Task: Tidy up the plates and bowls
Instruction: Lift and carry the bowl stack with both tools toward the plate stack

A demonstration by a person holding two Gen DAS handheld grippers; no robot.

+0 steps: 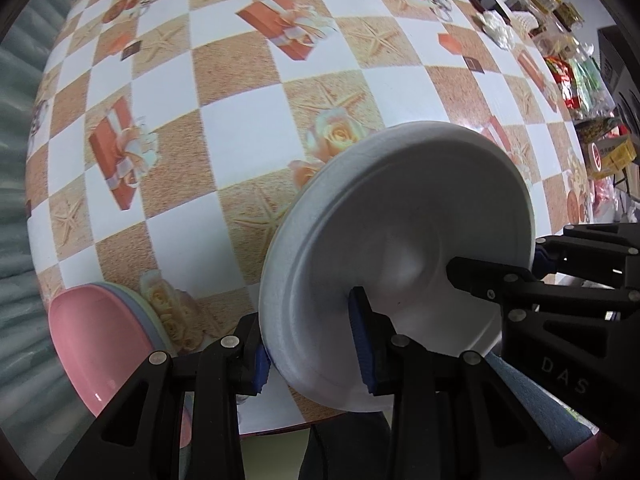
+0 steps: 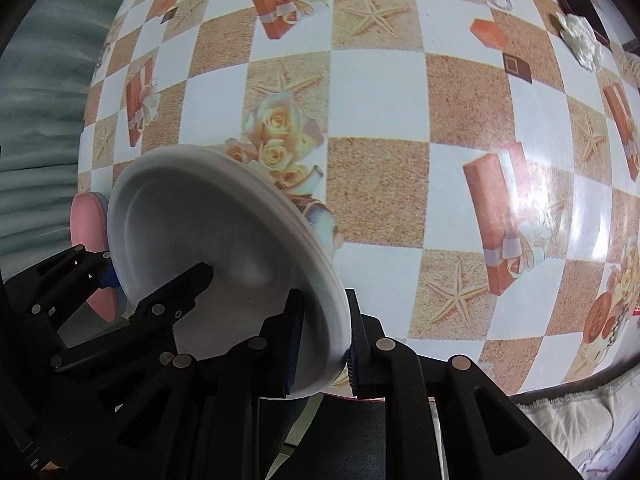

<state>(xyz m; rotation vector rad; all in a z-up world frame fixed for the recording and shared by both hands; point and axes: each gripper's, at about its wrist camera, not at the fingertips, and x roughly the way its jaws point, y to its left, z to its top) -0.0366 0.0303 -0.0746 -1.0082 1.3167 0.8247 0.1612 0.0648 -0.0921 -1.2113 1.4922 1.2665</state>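
A white plate (image 1: 404,216) hangs tilted above the checkered tablecloth (image 1: 240,128), held at two opposite edges. In the left wrist view my left gripper (image 1: 312,350) is shut on the plate's near rim, blue pads on both faces. My right gripper (image 1: 520,264) reaches in from the right and clamps the far rim. The right wrist view shows the same white plate (image 2: 208,240) with my right gripper (image 2: 324,340) shut on its rim and my left gripper (image 2: 132,276) gripping the opposite edge. A stack of plates with a pink plate (image 1: 104,348) on top sits by the table's near left edge, also visible as the pink plate (image 2: 86,220).
Packets and boxes (image 1: 600,152) crowd the table's right side, with a crumpled white object (image 2: 580,40) near them. A teal curtain (image 1: 16,160) hangs at the left. The table's front edge (image 1: 280,428) runs just under the grippers, with a person's trouser legs below.
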